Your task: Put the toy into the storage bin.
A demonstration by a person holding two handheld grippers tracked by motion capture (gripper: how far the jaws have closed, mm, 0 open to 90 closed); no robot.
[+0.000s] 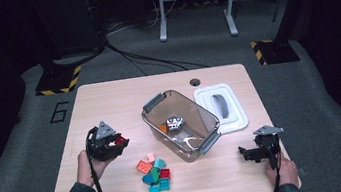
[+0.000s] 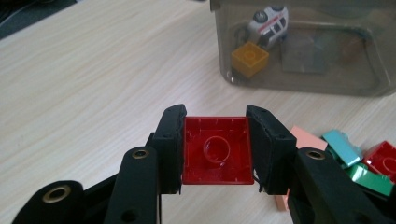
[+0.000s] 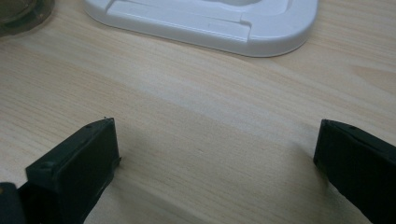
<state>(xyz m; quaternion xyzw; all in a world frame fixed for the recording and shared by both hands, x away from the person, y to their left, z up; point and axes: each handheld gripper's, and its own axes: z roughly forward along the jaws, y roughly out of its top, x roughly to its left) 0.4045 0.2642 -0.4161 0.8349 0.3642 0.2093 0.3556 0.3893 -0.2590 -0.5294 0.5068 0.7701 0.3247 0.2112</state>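
Sorting of the toy bricks into the clear bin point(image 1: 182, 124) looks to be at an early stage. Inside the bin lie an orange brick point(image 2: 250, 58) and a small white toy car point(image 2: 270, 21), the car tipped against the wall as the left gripper view shows it; something darker lies farther back, too dim to name. The left gripper point(image 1: 117, 143) is clamped on a red brick point(image 2: 216, 150), its two black jaws pressing the brick's sides with the hollow underside facing the camera; it hangs above the table point(image 1: 103, 100) to the left of the bin and well short of its rim. So this brick is lifted but not yet delivered. On the table in front of the bin a loose pile of bricks point(image 1: 155, 175) waits: pink, teal, green and red ones, lying close together and partly on one another. The right gripper point(image 1: 257, 153) rests low near the table's right front edge with its jaws wide apart and nothing between them, facing the white lid point(image 1: 221, 108), which lies flat beside the bin. Judging from this, most of the bricks are left to move, and closing the bin with the lid would probably come last.
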